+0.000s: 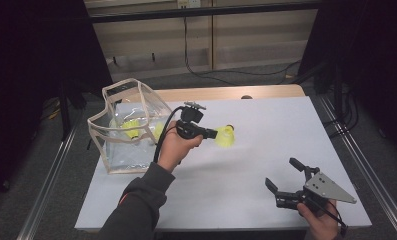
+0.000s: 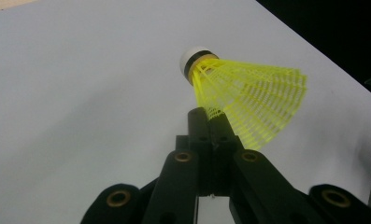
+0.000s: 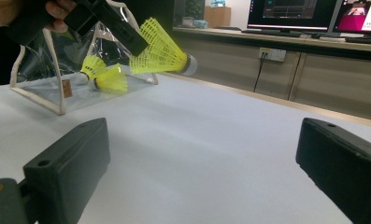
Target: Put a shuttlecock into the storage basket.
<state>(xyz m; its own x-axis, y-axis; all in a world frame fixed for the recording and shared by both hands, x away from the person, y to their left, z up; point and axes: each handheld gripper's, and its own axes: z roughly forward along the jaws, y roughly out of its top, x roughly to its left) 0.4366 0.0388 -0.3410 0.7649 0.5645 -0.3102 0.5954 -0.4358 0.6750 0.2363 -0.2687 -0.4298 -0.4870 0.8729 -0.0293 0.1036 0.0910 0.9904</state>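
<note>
White tabletop below, my left gripper [image 1: 212, 133] pinches the yellow shuttlecock [image 1: 226, 136] by its thin skirt, right gripper [image 1: 285, 177] spread idle; I fear it slips short of the clear bag [image 1: 117, 135].

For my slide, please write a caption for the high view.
Left gripper lifts a yellow shuttlecock beside the clear bag.

I see a shuttlecock [image 2: 248, 100] with a yellow plastic mesh skirt, a clear glossy plastic bag [image 1: 128, 127] with cloth edging, matt black jaws, and a matt white table [image 1: 266, 150].
</note>
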